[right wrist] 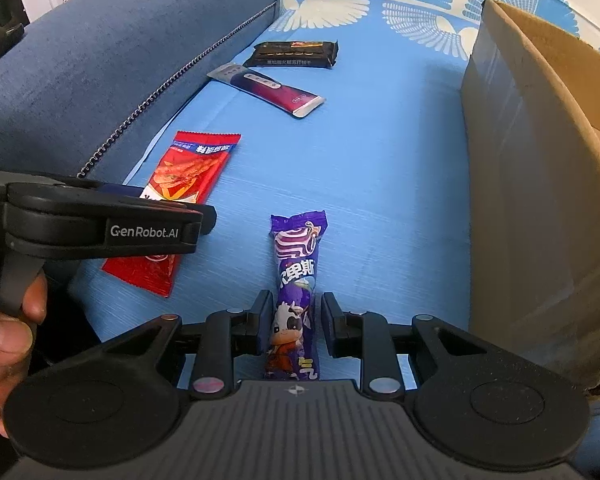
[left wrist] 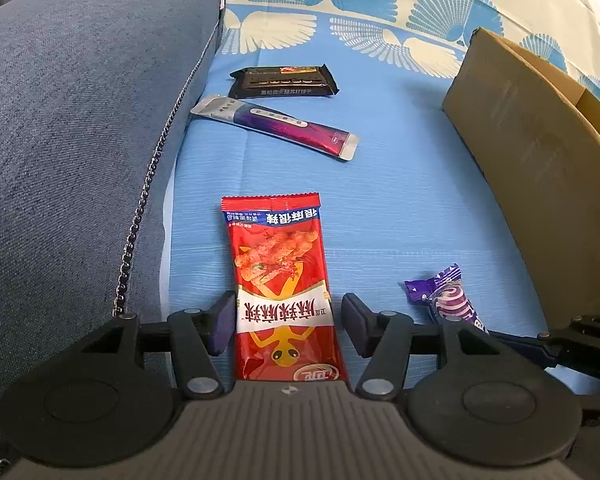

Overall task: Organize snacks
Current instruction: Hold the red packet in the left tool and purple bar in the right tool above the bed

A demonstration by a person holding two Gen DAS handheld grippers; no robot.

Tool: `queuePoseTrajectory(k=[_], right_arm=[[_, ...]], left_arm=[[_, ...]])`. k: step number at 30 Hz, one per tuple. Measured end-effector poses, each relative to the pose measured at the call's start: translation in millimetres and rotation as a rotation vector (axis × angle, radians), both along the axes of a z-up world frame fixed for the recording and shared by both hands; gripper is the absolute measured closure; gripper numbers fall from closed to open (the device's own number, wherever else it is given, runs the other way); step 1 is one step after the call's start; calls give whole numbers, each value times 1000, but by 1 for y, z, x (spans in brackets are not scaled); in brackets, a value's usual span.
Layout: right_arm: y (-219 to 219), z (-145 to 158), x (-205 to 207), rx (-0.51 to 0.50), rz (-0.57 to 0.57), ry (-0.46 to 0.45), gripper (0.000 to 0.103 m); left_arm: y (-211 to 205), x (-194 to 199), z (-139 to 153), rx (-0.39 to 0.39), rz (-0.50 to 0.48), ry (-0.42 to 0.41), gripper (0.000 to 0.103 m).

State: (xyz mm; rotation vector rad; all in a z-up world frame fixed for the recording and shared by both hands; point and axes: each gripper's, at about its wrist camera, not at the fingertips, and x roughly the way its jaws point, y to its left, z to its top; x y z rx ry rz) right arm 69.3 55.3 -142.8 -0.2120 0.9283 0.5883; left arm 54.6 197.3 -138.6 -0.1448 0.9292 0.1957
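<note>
Nearest, the left gripper (left wrist: 288, 324) straddles the near half of a flat red foil snack packet (left wrist: 282, 284) lying on the blue bed sheet (left wrist: 400, 208). Its jaws stand apart: the left pad sits right at the packet's edge and a slim gap shows at the right pad, so nothing is clamped. A person's hand (right wrist: 8, 328) holds this gripper's handle at the left.

Just to the right, the right gripper (right wrist: 292, 324) brackets a slim purple candy wrapper with a cartoon cow (right wrist: 296, 292), which lies lengthwise on the sheet. The jaws are narrow but not pinching; slivers of sheet show on both sides of the wrapper.

Farther off and to the left, a long purple-and-silver sachet (left wrist: 276, 126) lies slantwise, and just beyond it rests a black rectangular biscuit packet (left wrist: 284, 80). Both are near the grey-blue fabric cushion with a zip along its edge (left wrist: 80, 120), which runs along the left side.

On the right stands an open brown cardboard box (left wrist: 532, 132), its wall facing the snacks. At the far end the sheet bears a white-and-blue fan pattern.
</note>
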Motion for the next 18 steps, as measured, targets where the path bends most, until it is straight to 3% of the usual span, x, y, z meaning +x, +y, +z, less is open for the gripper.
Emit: queuePoseTrajectory(k=[5,10,13,18], right_arm=[[2,0,-2,-17,17,-20,77],[2,1,-4,-22,26,-39,86],[1,6,-6,0,28,-64,87],[1,18,-10,34,35,-126,87]], left_arm=[[0,0,0,-1,0,0,41],[-2,1,-1,8,-4,3,41],[-3,1,0,15,-2,0,48],[-2,-1,1,11,-10,-12,51]])
